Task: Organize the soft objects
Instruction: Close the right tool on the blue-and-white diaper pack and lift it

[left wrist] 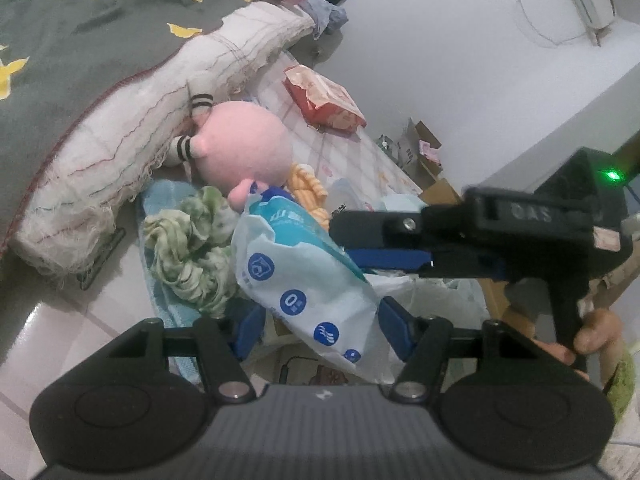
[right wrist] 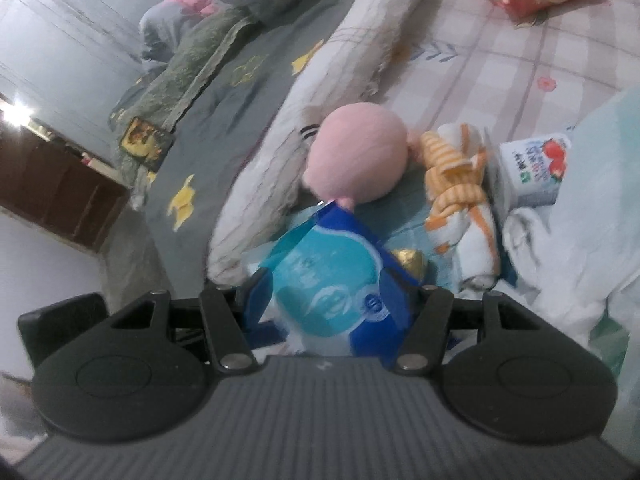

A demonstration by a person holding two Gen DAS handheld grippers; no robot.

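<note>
A soft blue-and-white tissue pack hangs between both grippers above the bed. My left gripper has its blue fingers closed on the pack's lower end. My right gripper grips the same pack from the other side; it also shows in the left wrist view coming in from the right. A pink plush doll lies beyond the pack, also in the right wrist view. A green scrunched cloth lies on a light blue towel. An orange-striped cloth lies right of the doll.
A grey quilt with yellow shapes and a frayed white blanket lie at left. A red-and-white wipes pack sits farther on the checked sheet. A yoghurt cup and white cloth lie at right. Cardboard boxes stand by the wall.
</note>
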